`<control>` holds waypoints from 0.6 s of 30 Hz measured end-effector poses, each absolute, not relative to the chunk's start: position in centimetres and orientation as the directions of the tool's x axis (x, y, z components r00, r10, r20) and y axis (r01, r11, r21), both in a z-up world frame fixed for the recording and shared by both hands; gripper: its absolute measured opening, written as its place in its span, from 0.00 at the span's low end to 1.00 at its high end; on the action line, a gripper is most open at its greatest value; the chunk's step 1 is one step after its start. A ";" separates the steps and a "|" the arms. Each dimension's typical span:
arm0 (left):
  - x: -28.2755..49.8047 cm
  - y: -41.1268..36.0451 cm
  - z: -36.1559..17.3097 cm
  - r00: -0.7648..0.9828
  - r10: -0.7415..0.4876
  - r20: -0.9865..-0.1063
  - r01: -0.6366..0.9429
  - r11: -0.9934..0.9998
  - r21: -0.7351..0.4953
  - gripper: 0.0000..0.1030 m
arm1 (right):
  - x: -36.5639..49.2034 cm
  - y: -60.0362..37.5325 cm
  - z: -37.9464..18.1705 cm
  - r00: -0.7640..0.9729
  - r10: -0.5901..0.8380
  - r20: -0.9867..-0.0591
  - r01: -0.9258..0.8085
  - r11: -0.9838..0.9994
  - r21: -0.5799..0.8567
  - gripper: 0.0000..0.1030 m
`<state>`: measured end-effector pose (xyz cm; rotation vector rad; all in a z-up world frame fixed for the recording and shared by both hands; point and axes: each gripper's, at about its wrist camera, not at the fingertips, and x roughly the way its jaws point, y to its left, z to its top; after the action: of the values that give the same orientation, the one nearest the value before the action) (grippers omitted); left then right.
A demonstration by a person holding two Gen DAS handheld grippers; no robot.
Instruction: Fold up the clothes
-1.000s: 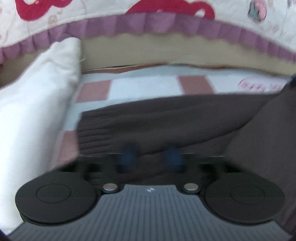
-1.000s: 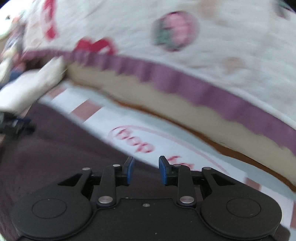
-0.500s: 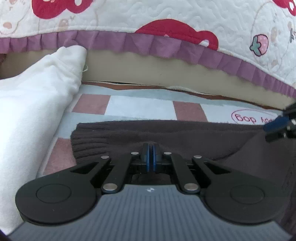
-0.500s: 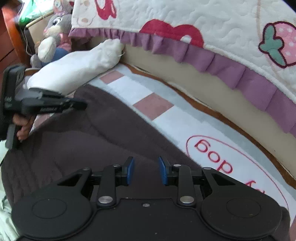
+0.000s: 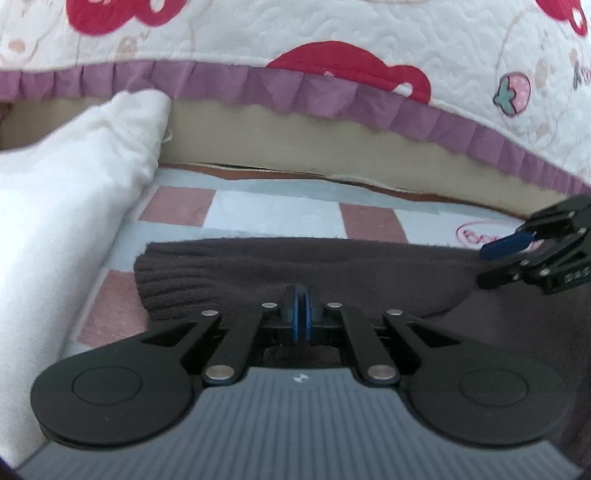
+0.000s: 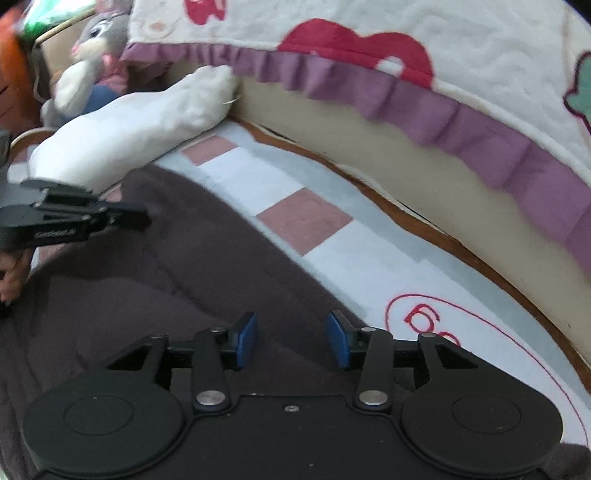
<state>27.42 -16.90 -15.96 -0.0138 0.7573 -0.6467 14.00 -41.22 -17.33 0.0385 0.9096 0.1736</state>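
Only right view shows toy rabbit (left jaws pinch sweater, right agape)

We look low and close along each gripper's fingers toward the quilt. Both our views share the brown sweater and checked mat.

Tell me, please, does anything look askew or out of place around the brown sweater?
Nothing stands out. The brown sweater lies across the checked mat, the white pillow rests at the mat's edge, and a plush rabbit sits beyond it.
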 end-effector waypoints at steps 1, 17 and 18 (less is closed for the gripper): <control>27.6 -16.6 -16.2 0.537 -0.558 -0.633 0.525 0.808 -0.266 0.03 | 14.3 -41.5 -17.5 0.601 0.172 -0.781 -0.114 0.985 0.129 0.49; 27.4 -16.0 -15.6 0.553 -0.590 -0.588 0.524 0.795 -0.305 0.02 | 13.6 -39.0 -17.6 0.719 0.060 -0.693 -0.157 0.984 -0.078 0.05; 27.5 -16.0 -15.1 0.572 -0.591 -0.569 0.529 0.796 -0.294 0.02 | 13.6 -39.4 -16.9 0.739 0.055 -0.671 -0.129 0.990 -0.061 0.05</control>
<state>27.46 -16.00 -15.12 -0.0946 0.7027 -0.6578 13.61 -39.37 -16.89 -0.1056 0.7322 0.1008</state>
